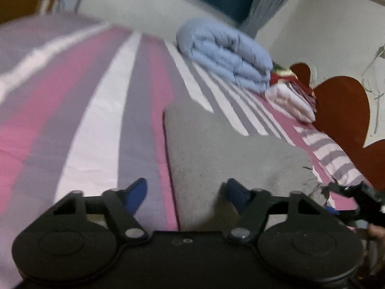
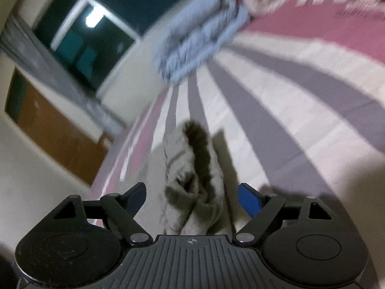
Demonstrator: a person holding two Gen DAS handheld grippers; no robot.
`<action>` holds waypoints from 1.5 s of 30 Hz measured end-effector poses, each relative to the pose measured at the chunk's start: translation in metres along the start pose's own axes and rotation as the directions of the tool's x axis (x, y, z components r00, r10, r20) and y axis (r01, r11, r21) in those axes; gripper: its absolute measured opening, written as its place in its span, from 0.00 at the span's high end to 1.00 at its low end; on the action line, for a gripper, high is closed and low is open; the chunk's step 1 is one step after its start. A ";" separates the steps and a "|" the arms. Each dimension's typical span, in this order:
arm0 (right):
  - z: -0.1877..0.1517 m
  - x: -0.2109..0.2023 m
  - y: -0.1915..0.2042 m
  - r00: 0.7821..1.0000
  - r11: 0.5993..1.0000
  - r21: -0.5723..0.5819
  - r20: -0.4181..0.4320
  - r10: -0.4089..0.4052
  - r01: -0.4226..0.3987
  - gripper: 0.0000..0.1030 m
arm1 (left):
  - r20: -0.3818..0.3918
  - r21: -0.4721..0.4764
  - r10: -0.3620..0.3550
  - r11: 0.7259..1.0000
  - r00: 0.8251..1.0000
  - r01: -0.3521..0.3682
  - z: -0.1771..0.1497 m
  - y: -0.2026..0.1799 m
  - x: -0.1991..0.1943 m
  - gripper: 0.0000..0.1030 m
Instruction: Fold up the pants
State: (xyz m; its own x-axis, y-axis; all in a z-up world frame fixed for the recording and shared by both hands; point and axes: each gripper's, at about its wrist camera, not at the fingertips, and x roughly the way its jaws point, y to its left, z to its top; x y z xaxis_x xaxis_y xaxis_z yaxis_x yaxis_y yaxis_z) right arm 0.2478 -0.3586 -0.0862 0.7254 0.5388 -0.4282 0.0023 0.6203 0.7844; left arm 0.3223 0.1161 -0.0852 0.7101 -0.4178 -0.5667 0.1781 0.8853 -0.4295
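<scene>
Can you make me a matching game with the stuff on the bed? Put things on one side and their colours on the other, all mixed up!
Things:
1. pants
2. folded blanket
3. headboard
4. fingertips of the left hand-held gripper

Colours:
A. light blue
B. dark red
C. grey
D. bright blue

Right pairs: 1-C, 2-A, 3-B, 4-D. The pants lie on the striped pink, white and purple bedsheet, and the blanket sits farther back near the wall.
</scene>
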 end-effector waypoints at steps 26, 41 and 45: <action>0.136 0.152 0.045 0.928 0.932 -0.106 -0.177 0.327 -0.348 0.58 | 0.065 -0.201 -0.386 0.898 0.920 0.391 0.131 0.055 0.106 0.73; 0.132 0.203 0.016 0.994 0.980 -0.193 -0.107 0.018 -0.039 0.14 | 0.114 0.097 0.203 0.972 0.972 -0.215 0.108 0.030 0.124 0.11; 0.121 0.151 0.024 0.999 0.969 -0.242 -0.027 0.036 -0.041 0.02 | 0.189 0.149 0.260 0.945 0.947 -0.290 0.083 0.015 0.072 0.06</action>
State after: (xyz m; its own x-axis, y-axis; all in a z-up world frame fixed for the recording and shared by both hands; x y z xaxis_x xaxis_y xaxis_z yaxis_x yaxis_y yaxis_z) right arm 0.4407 -0.3311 -0.0782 0.7065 0.5756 -0.4117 -0.1943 0.7172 0.6693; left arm 0.4321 0.1167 -0.0743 0.8476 -0.1266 -0.5154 0.0645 0.9885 -0.1368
